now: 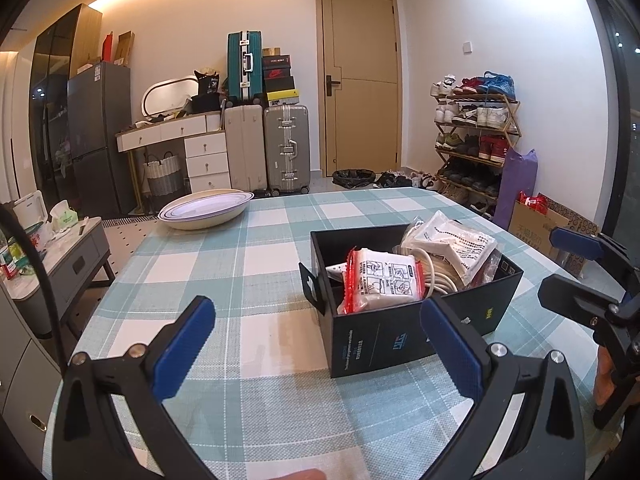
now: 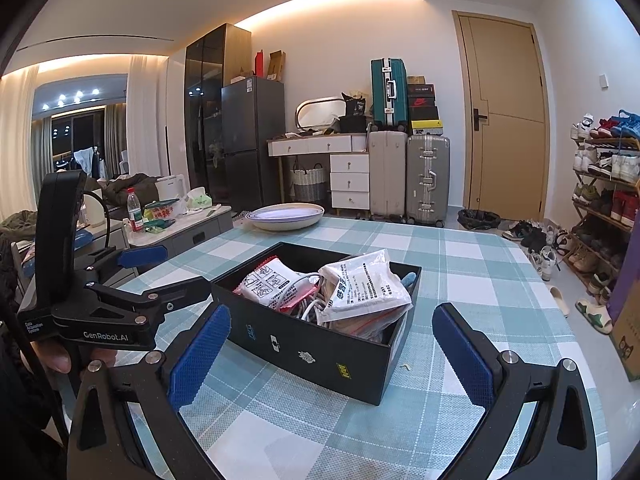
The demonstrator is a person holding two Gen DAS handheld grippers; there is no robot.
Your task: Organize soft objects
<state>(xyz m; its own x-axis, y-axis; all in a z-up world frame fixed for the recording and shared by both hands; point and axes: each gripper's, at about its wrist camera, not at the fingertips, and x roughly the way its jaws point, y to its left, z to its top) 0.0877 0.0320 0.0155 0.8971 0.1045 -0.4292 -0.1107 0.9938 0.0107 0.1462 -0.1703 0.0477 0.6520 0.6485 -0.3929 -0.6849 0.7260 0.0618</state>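
A black open box [image 1: 384, 340] [image 2: 320, 356] stands on the checked tablecloth. Inside lie a red-edged white packet [image 1: 380, 280] [image 2: 272, 280], a white printed pouch [image 1: 452, 244] [image 2: 364, 292] and a coiled white cable [image 1: 436, 276] [image 2: 310, 310]. My left gripper [image 1: 316, 344] is open and empty, just in front of the box's near left corner. My right gripper [image 2: 332, 352] is open and empty, its fingers straddling the box's near side. Each gripper also shows in the other's view, the left one [image 2: 160, 268] at the left and the right one [image 1: 568, 264] at the right.
A shallow white bowl [image 1: 206, 209] [image 2: 285, 215] sits at the table's far edge. Suitcases [image 1: 266, 146], a drawer desk and a fridge stand along the back wall. A shoe rack [image 1: 476, 140] is on the right. A low cabinet with bottles [image 2: 160, 216] is on the left.
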